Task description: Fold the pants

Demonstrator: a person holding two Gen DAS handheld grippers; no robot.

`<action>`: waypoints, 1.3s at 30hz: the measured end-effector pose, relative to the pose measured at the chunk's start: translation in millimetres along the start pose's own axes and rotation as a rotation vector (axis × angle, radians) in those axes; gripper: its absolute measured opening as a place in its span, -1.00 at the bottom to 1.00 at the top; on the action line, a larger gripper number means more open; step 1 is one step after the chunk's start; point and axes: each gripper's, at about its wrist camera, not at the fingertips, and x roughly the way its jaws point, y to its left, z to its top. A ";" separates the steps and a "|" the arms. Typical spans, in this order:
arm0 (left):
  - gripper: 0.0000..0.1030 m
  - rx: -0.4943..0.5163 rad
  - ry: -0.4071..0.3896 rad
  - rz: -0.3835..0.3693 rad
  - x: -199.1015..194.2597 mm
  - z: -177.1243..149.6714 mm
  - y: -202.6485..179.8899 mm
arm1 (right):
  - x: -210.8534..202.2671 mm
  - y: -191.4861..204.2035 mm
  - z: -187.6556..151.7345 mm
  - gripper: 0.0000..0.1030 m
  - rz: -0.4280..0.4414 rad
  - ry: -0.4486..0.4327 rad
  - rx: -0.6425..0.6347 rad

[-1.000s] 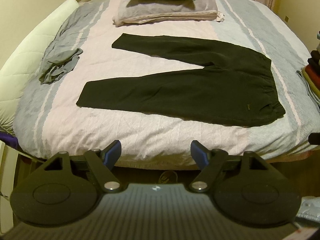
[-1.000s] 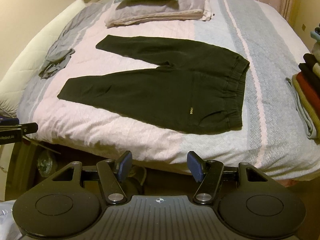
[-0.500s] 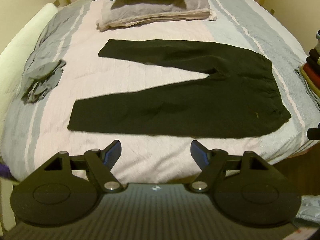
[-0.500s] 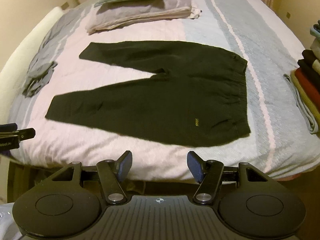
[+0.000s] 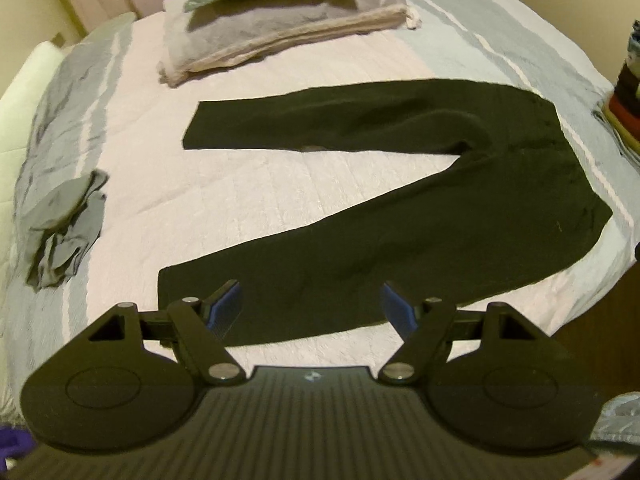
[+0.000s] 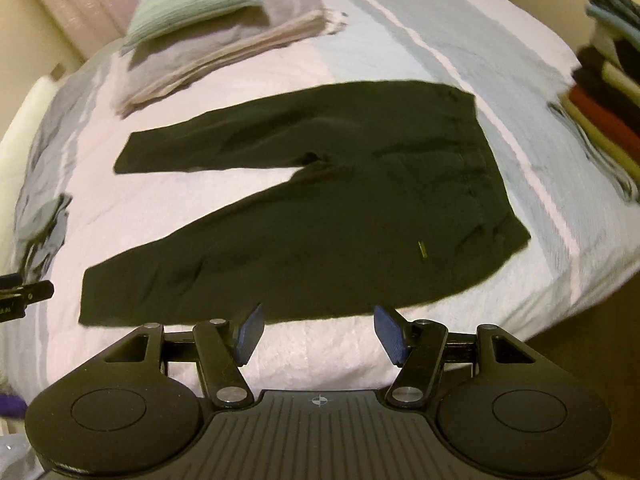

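You have brought both grippers in closer over the bed [image 5: 248, 200] since a second ago; the pants [image 5: 420, 216] now fill more of each view. Your left gripper [image 5: 311, 307] tilts steeply down above the near leg's hem, fingers spread, pinching nothing. Your right gripper [image 6: 318, 332] hangs likewise, spread, just short of that leg's edge. One pair of pants [image 6: 320, 208] lies flat mid-bed, both legs splayed, with one crumpled grey cloth [image 5: 64, 224] beside the hems.

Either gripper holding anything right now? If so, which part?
Nothing held. Left gripper and right gripper are both open, above the pants lying flat on the bed.
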 end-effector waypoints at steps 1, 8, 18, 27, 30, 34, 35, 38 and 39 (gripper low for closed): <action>0.42 0.010 0.004 -0.013 6.1 2.8 2.4 | 1.8 -1.1 0.2 0.13 -0.004 0.002 0.014; 0.42 0.050 -0.004 -0.072 44.5 22.1 11.9 | 19.8 -16.0 21.5 0.13 -0.056 -0.023 0.035; 0.42 0.054 -0.028 -0.104 141.3 76.5 14.3 | 112.1 -61.3 113.4 0.13 0.007 -0.083 -0.086; 0.22 0.264 -0.128 -0.183 301.9 202.0 -24.4 | 255.8 -104.1 254.6 0.13 0.049 -0.094 -0.309; 0.14 0.373 -0.178 -0.181 347.8 247.8 -39.8 | 293.8 -109.3 297.6 0.13 0.050 -0.101 -0.393; 0.13 0.540 -0.193 -0.166 397.9 289.1 -54.7 | 332.4 -114.0 340.9 0.13 0.094 -0.100 -0.485; 0.13 0.577 -0.180 -0.169 407.6 294.9 -54.9 | 342.9 -115.6 350.0 0.13 0.101 -0.089 -0.506; 0.12 0.668 -0.112 -0.199 432.9 310.5 -50.1 | 367.5 -118.1 370.1 0.13 0.143 -0.039 -0.556; 0.11 0.690 -0.086 -0.205 442.1 315.7 -46.7 | 374.6 -119.1 373.9 0.13 0.155 -0.021 -0.571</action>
